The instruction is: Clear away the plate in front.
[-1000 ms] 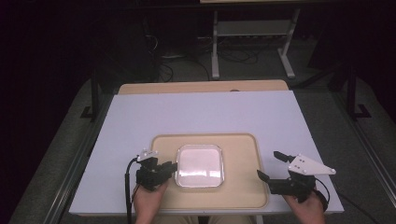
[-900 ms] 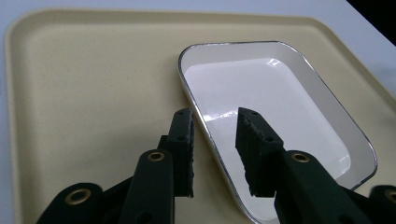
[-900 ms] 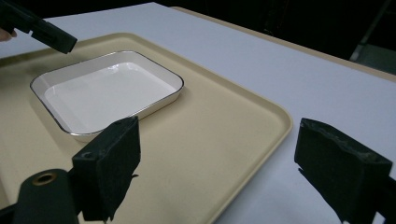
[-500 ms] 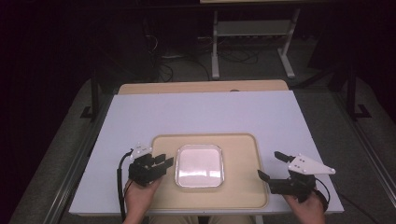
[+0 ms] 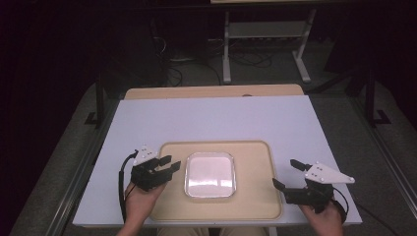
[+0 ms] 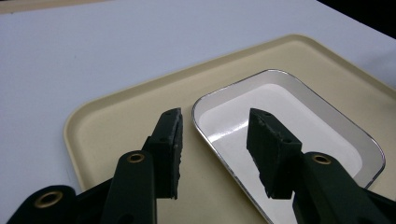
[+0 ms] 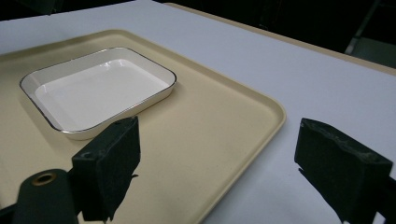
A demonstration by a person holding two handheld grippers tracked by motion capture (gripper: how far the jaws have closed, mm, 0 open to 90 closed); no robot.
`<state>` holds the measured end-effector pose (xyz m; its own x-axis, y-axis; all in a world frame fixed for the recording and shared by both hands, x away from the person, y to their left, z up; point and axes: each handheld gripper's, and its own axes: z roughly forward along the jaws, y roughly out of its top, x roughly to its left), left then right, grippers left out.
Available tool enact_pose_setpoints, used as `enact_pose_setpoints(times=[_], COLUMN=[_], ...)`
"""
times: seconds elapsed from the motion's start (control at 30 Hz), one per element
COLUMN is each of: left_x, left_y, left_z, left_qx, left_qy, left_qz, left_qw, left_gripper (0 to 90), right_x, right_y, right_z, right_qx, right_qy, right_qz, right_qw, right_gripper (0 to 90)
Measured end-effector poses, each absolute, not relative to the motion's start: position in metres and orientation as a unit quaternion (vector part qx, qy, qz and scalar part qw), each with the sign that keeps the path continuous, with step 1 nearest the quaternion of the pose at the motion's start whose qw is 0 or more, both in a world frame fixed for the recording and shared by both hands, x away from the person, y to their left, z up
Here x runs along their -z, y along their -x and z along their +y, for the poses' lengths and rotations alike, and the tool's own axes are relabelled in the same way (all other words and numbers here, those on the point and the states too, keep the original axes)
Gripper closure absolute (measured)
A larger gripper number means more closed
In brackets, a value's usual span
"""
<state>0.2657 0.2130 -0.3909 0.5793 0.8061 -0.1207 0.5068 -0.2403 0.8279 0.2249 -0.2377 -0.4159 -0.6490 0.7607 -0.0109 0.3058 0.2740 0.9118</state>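
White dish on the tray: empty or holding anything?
Empty. The white dish sits upright on the beige tray; the right gripper view shows its bare glossy bottom, and the high view shows nothing inside.

The room is dark beyond the table (image 5: pixel 216 118), whose white top is brightly lit from above and lies on a pale wooden board (image 5: pixel 211 91) that shows along the far edge. Grey carpet (image 5: pixel 339 113) covers the floor on both sides. Behind the table stands a light metal stand (image 5: pixel 265 44) with a low shelf, and black cables (image 5: pixel 196 54) lie tangled on the floor near it.
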Motion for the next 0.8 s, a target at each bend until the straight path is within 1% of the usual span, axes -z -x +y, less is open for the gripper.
enact_pose_setpoints(times=[0.33, 0.5, 0.53, 0.8], left_x=[0.386, 0.385, 0.385, 0.386], left_y=[-0.272, -0.275, -0.275, -0.273], left_z=[0.221, 0.230, 0.232, 0.248], left_qx=[-0.184, -0.183, -0.182, -0.192], left_qy=[-0.778, -0.783, -0.783, -0.788], left_qz=[0.406, 0.394, 0.392, 0.370], left_qw=[0.442, 0.445, 0.446, 0.454], left_gripper=[46.5, 44.6, 42.0, 36.6], right_x=[0.416, 0.417, 0.417, 0.417], right_y=[-0.226, -0.226, -0.226, -0.226], right_z=[-0.238, -0.239, -0.240, -0.241], right_qx=[-0.489, -0.489, -0.488, -0.487], right_qy=[-0.351, -0.354, -0.355, -0.357], right_qz=[0.764, 0.763, 0.763, 0.762], right_qw=[0.232, 0.232, 0.233, 0.234], right_gripper=[13.4, 13.4, 13.4, 13.4])
